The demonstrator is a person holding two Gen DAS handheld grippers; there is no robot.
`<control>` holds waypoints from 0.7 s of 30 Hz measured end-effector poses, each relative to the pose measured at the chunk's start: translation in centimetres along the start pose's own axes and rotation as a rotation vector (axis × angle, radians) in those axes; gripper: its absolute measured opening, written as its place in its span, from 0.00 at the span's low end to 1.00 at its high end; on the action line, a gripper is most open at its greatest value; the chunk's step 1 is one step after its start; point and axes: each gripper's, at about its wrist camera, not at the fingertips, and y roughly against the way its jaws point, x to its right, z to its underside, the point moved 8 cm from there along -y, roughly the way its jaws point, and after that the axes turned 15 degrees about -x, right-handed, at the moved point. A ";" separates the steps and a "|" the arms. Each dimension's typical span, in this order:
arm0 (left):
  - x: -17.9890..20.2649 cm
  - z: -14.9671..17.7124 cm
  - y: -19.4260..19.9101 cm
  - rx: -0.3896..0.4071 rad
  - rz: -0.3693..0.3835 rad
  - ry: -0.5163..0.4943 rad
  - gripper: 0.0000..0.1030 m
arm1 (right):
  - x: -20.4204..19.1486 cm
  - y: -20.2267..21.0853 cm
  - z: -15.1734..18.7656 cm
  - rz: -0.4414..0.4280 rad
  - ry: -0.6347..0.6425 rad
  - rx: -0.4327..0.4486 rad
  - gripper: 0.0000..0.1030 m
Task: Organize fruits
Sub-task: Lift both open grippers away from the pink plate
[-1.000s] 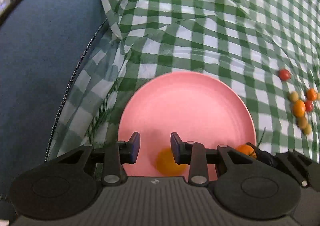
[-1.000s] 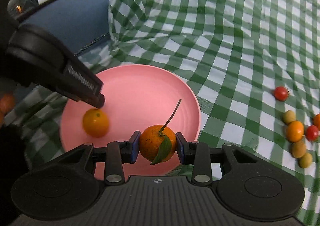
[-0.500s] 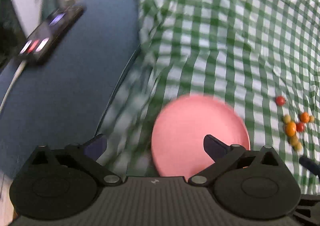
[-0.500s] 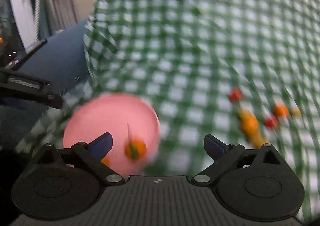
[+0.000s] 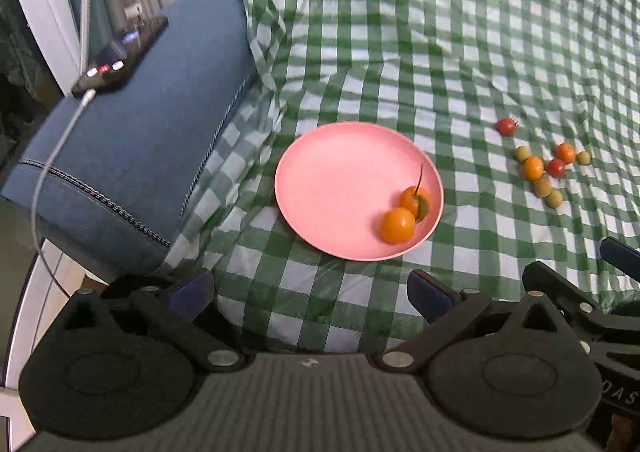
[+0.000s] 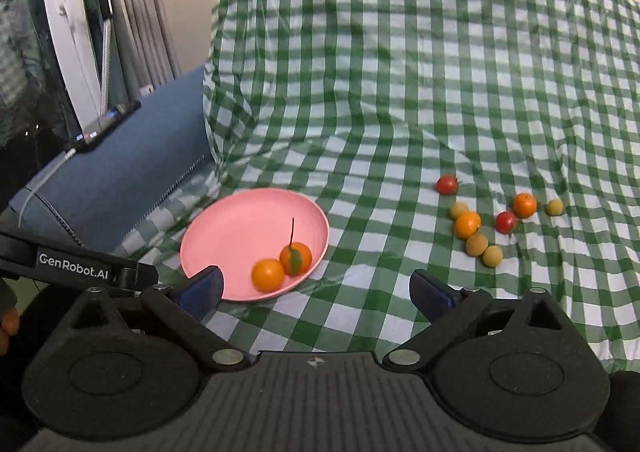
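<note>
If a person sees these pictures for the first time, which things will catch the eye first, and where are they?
The round pink plate on the green-and-white checked cloth stands out first, with two oranges touching near its edge: a plain orange and a stemmed orange with a leaf. To its right, small red, orange and yellowish fruits lie clustered on the cloth.

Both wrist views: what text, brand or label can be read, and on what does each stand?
"GenRobot.AI": white print on the side of the left gripper, seen in the right wrist view.
"DAS": cut-off letters on the black housing at the lower right edge of the left wrist view; the rest is out of frame.
Device on the blue cushion: lit indicators only, no readable text.
Nothing else carries text.
</note>
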 end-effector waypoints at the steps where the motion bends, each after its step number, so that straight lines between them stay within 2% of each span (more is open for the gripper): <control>1: 0.1 0.1 0.3 0.005 0.001 -0.001 1.00 | -0.1 0.4 0.0 0.000 -0.001 0.012 0.96; 11: 0.8 0.5 2.6 0.057 -0.010 -0.022 1.00 | -0.4 2.7 -0.2 -0.006 0.015 0.079 0.96; 21: 1.3 0.6 1.5 0.006 -0.055 -0.056 1.00 | -0.4 1.3 0.3 -0.063 -0.030 0.042 0.96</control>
